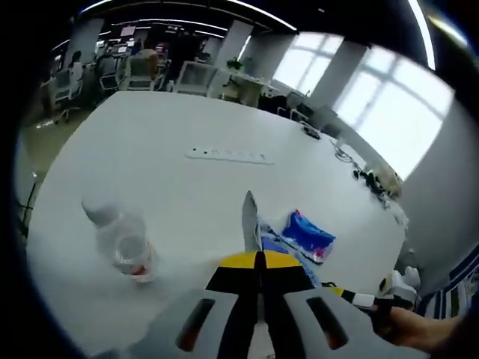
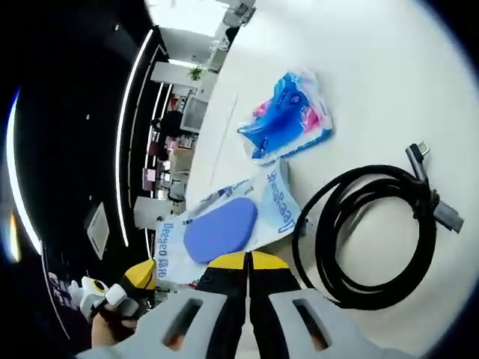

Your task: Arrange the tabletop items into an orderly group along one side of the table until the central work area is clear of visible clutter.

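A: R fingers first?
B: Right gripper (image 2: 248, 263) fingers pressed together, pinching the near edge of the wipes pack (image 2: 224, 221), a flat white film pouch w/ blue oval flap. Left gripper (image 1: 259, 263) fingers also closed, nipping the same pack's thin edge (image 1: 250, 221), which stands up between them.
A: Handling?
B: Prob light, soft, floppy; film looks slick. Hold by the sealed edge, not the flap.
A: Around the pack?
B: Just beyond it, blue tissue packet (image 2: 287, 116), squashy, take at the crimped end. Beside the pack, coiled black cable (image 2: 367, 232), limp, grip across the coil. Clear bottle (image 1: 123, 243) lies well apart on the bench (image 1: 172, 120), rolls easily; power strip (image 1: 228, 155) further beyond.
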`<state>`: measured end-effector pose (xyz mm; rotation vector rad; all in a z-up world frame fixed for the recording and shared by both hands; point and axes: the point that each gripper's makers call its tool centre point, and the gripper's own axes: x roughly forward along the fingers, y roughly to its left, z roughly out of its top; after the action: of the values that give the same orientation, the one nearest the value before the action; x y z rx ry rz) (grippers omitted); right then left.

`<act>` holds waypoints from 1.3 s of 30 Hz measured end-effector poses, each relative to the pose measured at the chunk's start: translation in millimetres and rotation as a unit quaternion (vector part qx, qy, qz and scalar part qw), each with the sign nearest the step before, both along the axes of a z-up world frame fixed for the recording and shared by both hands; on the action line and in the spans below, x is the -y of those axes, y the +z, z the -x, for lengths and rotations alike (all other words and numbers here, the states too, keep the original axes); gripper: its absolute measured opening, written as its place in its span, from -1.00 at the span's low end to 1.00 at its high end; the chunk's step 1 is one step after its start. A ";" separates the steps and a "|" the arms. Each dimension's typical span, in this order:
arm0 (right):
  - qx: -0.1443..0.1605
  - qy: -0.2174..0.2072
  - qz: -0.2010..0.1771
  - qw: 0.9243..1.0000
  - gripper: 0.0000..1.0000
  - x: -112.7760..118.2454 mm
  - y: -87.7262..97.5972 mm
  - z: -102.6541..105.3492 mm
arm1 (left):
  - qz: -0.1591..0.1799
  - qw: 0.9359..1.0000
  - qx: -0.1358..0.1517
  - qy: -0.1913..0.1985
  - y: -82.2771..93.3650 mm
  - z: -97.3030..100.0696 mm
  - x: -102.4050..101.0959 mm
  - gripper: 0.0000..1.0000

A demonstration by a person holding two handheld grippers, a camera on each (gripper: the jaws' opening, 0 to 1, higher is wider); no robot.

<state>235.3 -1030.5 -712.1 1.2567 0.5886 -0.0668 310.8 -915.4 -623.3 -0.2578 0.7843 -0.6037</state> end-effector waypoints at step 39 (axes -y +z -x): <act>0.022 0.175 0.165 0.970 -0.21 61.7 1.9 -25.8 | 0.030 0.991 -0.109 0.078 -69.3 39.1 -24.5 -1.00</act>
<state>261.1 -1092.2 -710.2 0.8180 0.7213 0.1522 271.7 -890.9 -692.6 -0.4425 0.9469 -0.4560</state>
